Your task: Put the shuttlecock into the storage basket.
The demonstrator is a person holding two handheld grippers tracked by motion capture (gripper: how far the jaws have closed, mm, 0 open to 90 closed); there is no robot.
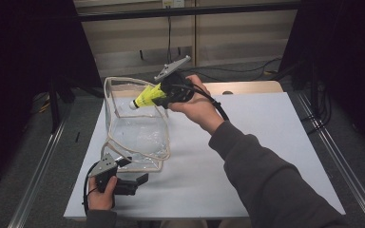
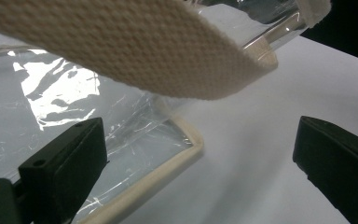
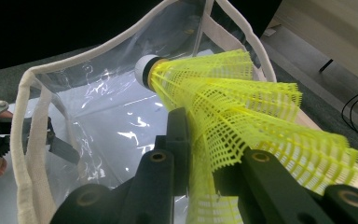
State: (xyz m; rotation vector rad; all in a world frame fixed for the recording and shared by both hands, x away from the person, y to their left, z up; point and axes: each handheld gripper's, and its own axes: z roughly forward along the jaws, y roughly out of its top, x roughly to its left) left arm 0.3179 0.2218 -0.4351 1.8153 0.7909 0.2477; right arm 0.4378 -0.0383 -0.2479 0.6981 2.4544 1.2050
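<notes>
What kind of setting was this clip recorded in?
Probably a lab-style recording booth rather than a home: a plain white table with metal rails along both sides, dark curtains around it, and loose cables on the floor by the back wall panels.

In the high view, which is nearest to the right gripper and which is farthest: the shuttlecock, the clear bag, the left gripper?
1. Yellow shuttlecock: held in the right gripper, above the bag's opening.
2. Clear bag: just below and to the left, standing on the table.
3. Left gripper: farthest, at the bag's near corner.
</notes>
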